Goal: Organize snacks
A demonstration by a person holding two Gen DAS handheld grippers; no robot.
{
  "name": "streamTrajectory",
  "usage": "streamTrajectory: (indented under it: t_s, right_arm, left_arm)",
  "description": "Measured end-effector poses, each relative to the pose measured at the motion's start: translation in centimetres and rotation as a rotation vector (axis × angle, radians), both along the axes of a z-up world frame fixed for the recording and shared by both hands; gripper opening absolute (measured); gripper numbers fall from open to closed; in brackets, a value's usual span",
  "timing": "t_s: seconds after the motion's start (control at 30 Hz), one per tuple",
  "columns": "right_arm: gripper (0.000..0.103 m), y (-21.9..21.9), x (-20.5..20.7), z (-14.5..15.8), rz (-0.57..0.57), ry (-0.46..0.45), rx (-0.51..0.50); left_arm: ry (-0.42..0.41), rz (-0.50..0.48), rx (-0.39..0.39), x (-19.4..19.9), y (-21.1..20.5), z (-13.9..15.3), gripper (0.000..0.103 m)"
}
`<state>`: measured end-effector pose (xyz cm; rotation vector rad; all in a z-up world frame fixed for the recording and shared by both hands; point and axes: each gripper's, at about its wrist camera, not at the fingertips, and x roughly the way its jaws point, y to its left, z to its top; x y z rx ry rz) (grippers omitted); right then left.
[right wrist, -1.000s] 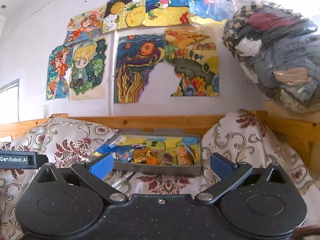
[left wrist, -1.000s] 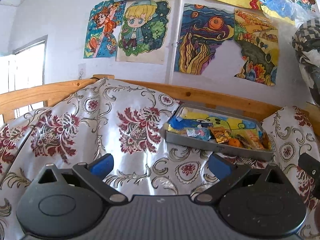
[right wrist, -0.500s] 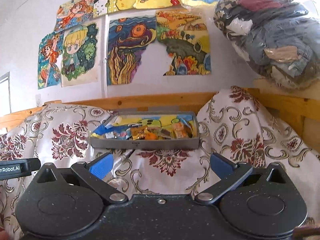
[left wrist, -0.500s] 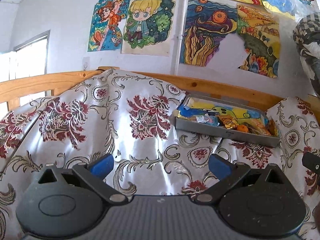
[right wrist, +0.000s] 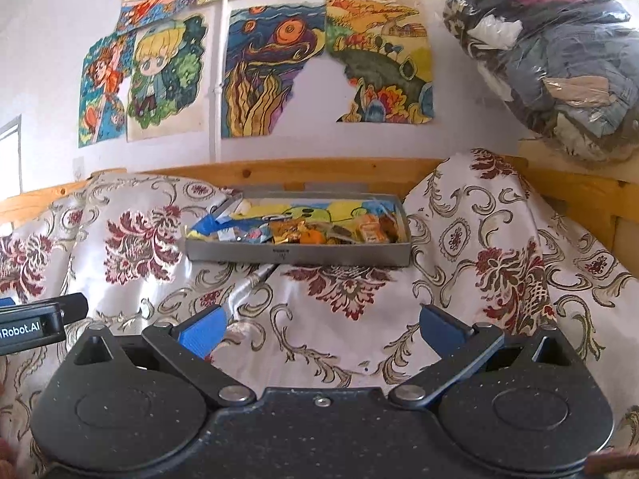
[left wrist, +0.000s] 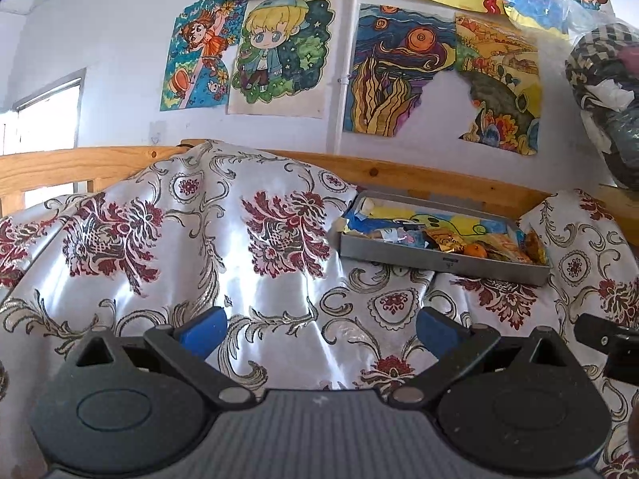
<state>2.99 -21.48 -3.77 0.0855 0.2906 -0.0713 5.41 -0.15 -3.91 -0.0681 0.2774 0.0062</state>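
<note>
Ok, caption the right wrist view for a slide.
Open right gripper faces a snack-filled tray on a floral cloth.

Ahead of me a white wall [left wrist: 100, 32] carries bright drawings [right wrist: 275, 72] above a wooden rail [right wrist: 319, 169]. A floral cloth [left wrist: 167, 239] drapes below it. Daylight enters a window [left wrist: 44, 119] at left.

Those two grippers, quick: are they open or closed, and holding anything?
Left gripper: open, holding nothing, above the floral cloth.
Right gripper: open, holding nothing, facing the snack tray.
</note>
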Motion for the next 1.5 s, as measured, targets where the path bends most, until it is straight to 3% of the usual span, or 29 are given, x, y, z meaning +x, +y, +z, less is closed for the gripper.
streamTrajectory:
  t_s: [0.33, 1.5]
  right_arm:
    - [0.102, -0.25, 0.66, -0.46, -0.012, 0.051, 0.005]
    - [0.102, -0.03, 0.77, -0.48, 0.003, 0.056, -0.004]
  left_arm:
    - [0.03, 0.01, -0.011, -0.17, 0.1, -0.58, 0.102]
    - [0.04, 0.029, -0.028, -0.36, 0.07, -0.64, 0.102]
